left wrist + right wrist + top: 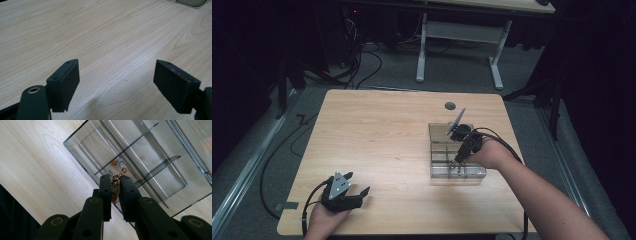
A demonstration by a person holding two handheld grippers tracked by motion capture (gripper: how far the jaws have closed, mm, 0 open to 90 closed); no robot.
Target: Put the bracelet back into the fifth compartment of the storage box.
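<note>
Wooden table: right claw pinches beaded jewellery over clear organiser (left claw spread).

high view: dim, dark surroundings | table lit from above | gripper views: sharp, soft shadows, perhaps mild glare

On the wooden table: one clear divided organizer box, one beaded piece of jewellery with orange and pale beads, exact bead count too small to tell. Two handheld grippers, left gripper and right gripper. Beyond, one second table with white legs.
</note>
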